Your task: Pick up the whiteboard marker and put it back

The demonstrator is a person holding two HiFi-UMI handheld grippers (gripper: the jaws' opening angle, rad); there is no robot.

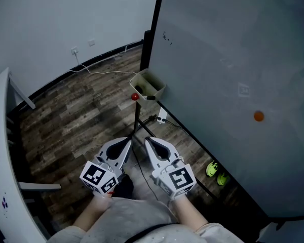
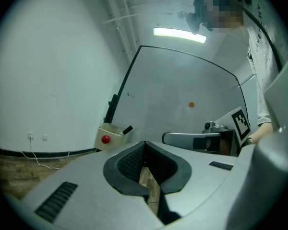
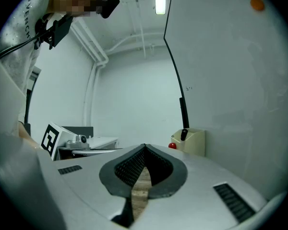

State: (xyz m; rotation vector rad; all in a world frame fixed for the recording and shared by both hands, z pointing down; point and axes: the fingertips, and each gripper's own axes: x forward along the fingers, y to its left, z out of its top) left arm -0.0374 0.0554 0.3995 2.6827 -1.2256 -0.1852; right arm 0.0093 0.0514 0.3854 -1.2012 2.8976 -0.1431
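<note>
The left gripper (image 1: 132, 138) and right gripper (image 1: 146, 140) are hanging side by side over the wood floor (image 1: 81, 115), each with jaws closed on nothing. The marker (image 2: 127, 129) is leaning in the beige box (image 2: 116, 134) at the whiteboard's (image 1: 233, 59) edge, well apart from both.

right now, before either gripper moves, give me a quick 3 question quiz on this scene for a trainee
1. True or false: the left gripper is clamped on the black marker.
2. Where is the black marker? A) standing in the beige holder box; B) lying on the floor; C) on a desk.
3. What colour is the round magnet on the whiteboard?

Key: 1 false, its jaws are shut on nothing. 2 A. 3 orange.
</note>
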